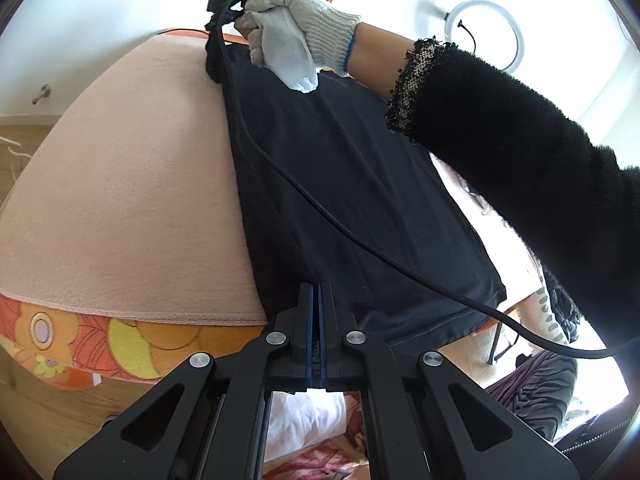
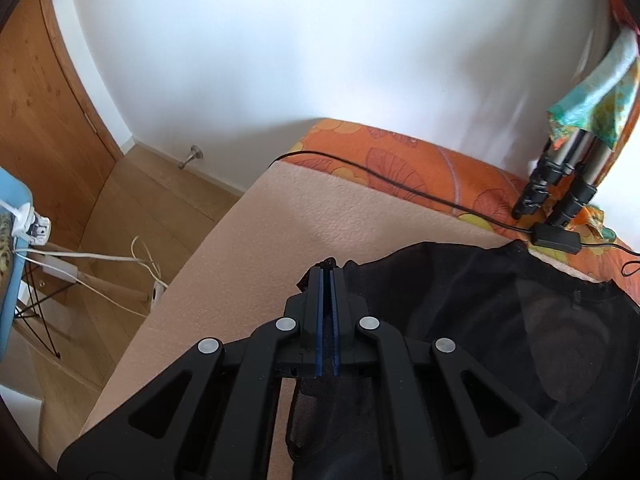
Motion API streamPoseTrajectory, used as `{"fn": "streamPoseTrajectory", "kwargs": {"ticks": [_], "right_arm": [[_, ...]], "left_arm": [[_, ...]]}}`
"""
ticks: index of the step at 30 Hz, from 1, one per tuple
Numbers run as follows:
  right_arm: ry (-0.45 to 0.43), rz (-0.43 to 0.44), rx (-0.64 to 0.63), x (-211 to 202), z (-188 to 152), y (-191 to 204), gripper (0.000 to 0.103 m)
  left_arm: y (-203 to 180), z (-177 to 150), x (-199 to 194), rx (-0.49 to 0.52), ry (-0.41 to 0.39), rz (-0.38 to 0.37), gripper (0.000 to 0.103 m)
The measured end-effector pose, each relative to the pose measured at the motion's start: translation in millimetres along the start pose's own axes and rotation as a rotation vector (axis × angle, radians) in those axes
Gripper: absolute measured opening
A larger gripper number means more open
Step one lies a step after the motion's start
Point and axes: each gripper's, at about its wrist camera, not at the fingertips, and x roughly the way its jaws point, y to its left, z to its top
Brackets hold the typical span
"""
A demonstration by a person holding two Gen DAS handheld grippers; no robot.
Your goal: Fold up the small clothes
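A black garment (image 1: 352,184) lies spread over a pink blanket (image 1: 132,200) on the bed. My left gripper (image 1: 319,286) is shut on the garment's near hem. My right gripper (image 2: 328,272) is shut on the garment's far edge (image 2: 480,304), thin black fabric pinched between its blue pads and lifted slightly. In the left wrist view the right gripper (image 1: 218,68) shows at the far end, held by a white-gloved hand (image 1: 292,36) with a black sleeve.
An orange floral bedsheet (image 1: 120,344) runs under the blanket. A black cable (image 1: 320,208) trails over the garment. Tripod legs (image 2: 560,184) and a cable box (image 2: 556,238) stand at the bed's far right. Wooden floor with white cords (image 2: 120,264) lies left.
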Motion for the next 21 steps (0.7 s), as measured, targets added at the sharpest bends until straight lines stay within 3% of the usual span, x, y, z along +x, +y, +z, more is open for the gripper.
{"fn": "streamPoseTrajectory", "kwargs": {"ticks": [7,12,21], "right_arm": [[-0.055,-0.041,0.059,-41.3,3.1,-49.3,0.004],[-0.081,-0.082,0.097,-70.2,-6.3,-92.4,0.004],[-0.052,-0.161,0.151,-76.8,-39.6,-159.9,0.004]], "left_arm": [[-29.9,1.8,2.9,0.099,-0.007,-0.03,0.001],[-50.4,-0.3,19.5,0.152,0.03,-0.051,0.0],[-64.8,-1.1,38.4,0.213,0.099,-0.072,0.0]]}}
